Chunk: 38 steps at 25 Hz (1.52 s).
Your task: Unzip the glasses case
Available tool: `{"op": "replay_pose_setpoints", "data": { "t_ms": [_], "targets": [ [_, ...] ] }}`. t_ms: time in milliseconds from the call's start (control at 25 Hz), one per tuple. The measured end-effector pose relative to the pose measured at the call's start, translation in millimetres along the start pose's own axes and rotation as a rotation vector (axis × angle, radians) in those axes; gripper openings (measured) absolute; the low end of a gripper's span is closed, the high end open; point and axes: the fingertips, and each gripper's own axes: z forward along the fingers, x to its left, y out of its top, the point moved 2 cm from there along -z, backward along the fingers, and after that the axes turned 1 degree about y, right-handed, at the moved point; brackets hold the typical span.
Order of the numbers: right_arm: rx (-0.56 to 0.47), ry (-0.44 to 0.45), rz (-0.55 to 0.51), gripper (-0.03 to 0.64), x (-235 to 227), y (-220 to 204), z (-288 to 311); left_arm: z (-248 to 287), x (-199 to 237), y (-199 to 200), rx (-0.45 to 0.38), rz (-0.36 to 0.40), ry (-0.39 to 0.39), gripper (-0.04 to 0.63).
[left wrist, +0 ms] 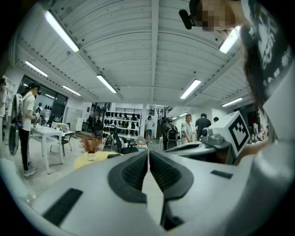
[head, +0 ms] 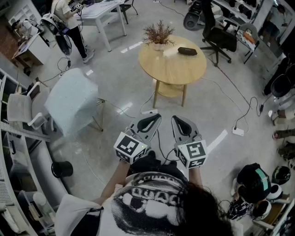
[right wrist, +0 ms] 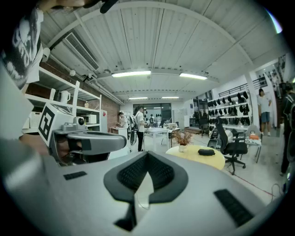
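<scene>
A dark glasses case (head: 187,50) lies on the far side of a round yellow table (head: 173,69); it also shows in the right gripper view as the case (right wrist: 206,152) on the table (right wrist: 196,157), and in the left gripper view only the table (left wrist: 94,160) is clear. My left gripper (head: 155,117) and right gripper (head: 176,119) are held side by side in front of the person's chest, well short of the table. Both are shut with nothing between their pads. In the left gripper view my jaws (left wrist: 148,152) meet at the tips; in the right gripper view the tips (right wrist: 147,154) touch too.
A potted dry plant (head: 158,34) stands on the table beside the case. A pale blue chair (head: 71,100) sits to the left, a black office chair (head: 220,37) beyond the table. Cables (head: 239,120) cross the concrete floor. A person (head: 69,20) stands by a white desk (head: 103,11).
</scene>
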Motion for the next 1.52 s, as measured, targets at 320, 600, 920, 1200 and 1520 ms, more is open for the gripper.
{"op": "replay_pose_setpoints", "data": {
  "t_ms": [320, 600, 920, 1200, 1520],
  "targets": [
    [-0.004, -0.004, 0.015, -0.003, 13, -2, 25, -9, 28, -5, 0.015, 0.000, -0.003, 0.020],
    [0.043, -0.043, 0.030, -0.003, 11, -16, 31, -5, 47, -18, 0.046, -0.049, -0.007, 0.020],
    [0.053, -0.109, 0.087, -0.003, -35, -24, 34, 32, 48, -26, 0.078, -0.063, -0.061, 0.020],
    [0.062, -0.084, 0.090, -0.003, -92, -27, 54, 88, 60, -31, 0.097, -0.075, -0.039, 0.020],
    [0.083, -0.003, 0.076, -0.003, -186, -20, 82, 171, 77, -29, 0.119, -0.094, 0.058, 0.021]
  ]
}}
